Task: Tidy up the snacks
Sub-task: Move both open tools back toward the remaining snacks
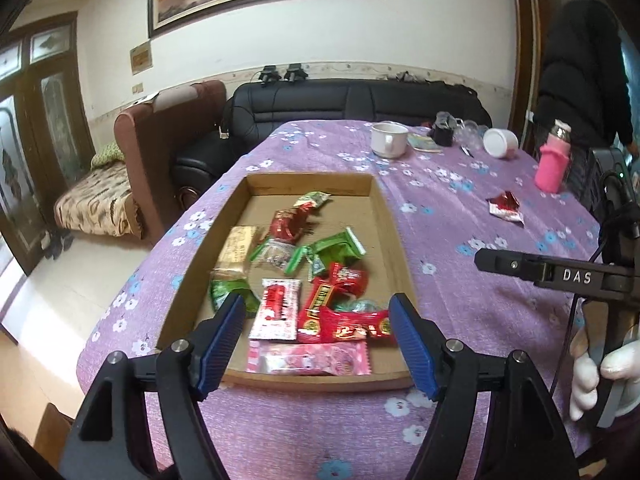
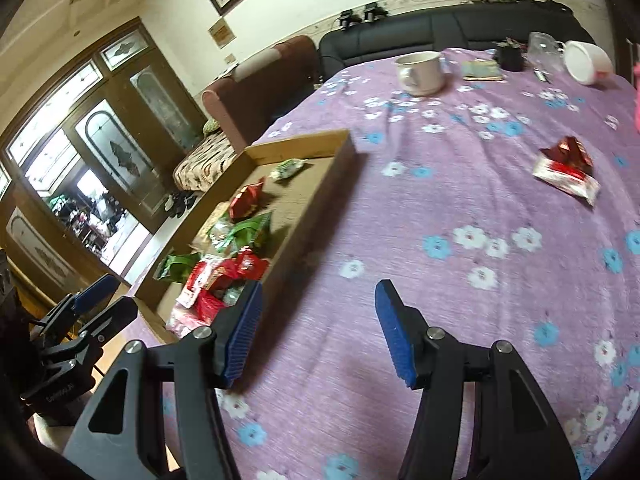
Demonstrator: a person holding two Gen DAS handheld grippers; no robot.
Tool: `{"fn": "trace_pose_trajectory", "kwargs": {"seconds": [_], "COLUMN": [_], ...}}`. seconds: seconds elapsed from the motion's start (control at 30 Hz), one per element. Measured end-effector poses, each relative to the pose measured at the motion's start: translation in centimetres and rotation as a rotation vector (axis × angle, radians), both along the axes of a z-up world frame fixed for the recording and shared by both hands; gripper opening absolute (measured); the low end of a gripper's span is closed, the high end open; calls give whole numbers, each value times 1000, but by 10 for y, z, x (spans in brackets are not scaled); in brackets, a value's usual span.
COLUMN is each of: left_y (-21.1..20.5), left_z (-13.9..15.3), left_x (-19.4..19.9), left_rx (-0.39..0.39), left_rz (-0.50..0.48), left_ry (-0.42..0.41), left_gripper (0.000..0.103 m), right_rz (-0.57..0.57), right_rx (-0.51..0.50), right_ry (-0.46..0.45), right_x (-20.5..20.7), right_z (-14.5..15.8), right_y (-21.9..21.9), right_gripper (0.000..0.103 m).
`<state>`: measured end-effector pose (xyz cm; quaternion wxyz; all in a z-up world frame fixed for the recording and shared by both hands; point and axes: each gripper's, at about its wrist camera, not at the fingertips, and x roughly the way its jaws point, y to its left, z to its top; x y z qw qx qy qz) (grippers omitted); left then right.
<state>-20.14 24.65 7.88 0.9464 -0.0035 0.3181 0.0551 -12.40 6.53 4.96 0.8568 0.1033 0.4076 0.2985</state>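
Note:
A shallow cardboard tray sits on the purple flowered tablecloth and holds several red, green, pink and gold snack packets. My left gripper is open and empty, hovering over the tray's near end. One red and white snack packet lies loose on the cloth right of the tray; it also shows in the right wrist view. My right gripper is open and empty over bare cloth, right of the tray, with the loose packet far ahead to its right.
At the table's far end stand a white mug, a tipped white cup, a pink bottle, a small black object and clear glassware. A black sofa and brown armchair are beyond the table.

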Motion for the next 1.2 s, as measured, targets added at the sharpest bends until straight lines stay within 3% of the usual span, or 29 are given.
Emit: {"fn": "trace_pose_trajectory", "kwargs": {"seconds": [0.5, 1.2], "left_y": [-42, -85], "left_z": [-2, 0], "left_x": [10, 22], "left_rx": [90, 197], "left_rz": [-35, -96], "left_ry": [71, 109], "left_gripper": [75, 77], "right_rz": [-123, -214], "right_rx": [34, 50], "right_ry": [15, 47], "right_x": [1, -1], "right_z": [-5, -13], "right_y": [-74, -128], "right_gripper": [65, 70]}}
